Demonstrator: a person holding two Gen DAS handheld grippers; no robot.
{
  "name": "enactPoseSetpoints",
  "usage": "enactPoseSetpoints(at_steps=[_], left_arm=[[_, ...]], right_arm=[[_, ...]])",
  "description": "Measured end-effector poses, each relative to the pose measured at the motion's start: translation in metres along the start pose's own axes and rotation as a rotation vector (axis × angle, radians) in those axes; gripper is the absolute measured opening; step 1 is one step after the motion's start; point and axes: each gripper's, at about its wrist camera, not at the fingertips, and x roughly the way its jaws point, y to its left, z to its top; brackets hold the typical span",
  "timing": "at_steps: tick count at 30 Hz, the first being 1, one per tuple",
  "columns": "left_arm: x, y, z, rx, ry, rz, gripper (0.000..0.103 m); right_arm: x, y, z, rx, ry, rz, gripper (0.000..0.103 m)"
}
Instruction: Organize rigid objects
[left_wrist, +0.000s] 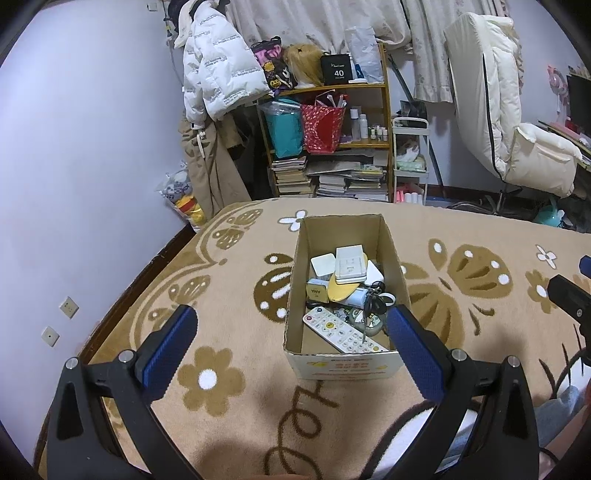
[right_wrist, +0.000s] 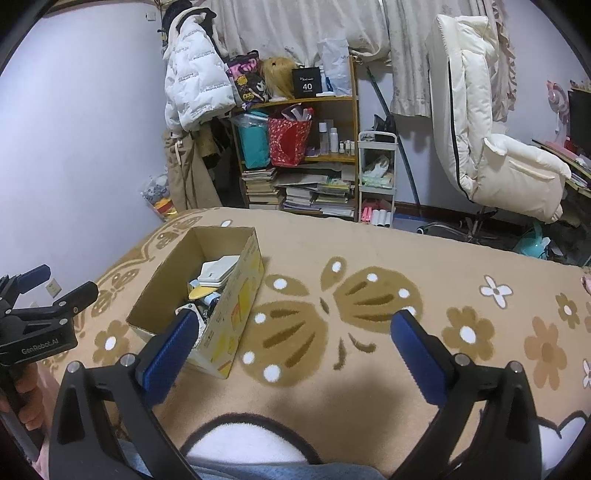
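An open cardboard box stands on the patterned blanket. It holds a white remote control, white flat cases, a yellow oval piece, keys and other small items. My left gripper is open and empty, its jaws standing wide at the box's near end. My right gripper is open and empty over the blanket to the right of the box, with its left finger beside the box's near corner. The right gripper's tip shows at the left wrist view's right edge.
A cluttered wooden shelf with books and bags stands behind the bed. A white jacket hangs left of it. A cream padded chair is at the right. The wall runs along the bed's left side.
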Motion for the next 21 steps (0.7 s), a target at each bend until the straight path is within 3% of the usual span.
enactPoseSetpoints(at_steps=[21], left_arm=[[0.0013,0.0004,0.0002,0.004,0.003,0.003,0.102]], right_arm=[[0.0001,-0.0031,0.0001,0.001,0.003,-0.003,0.103]])
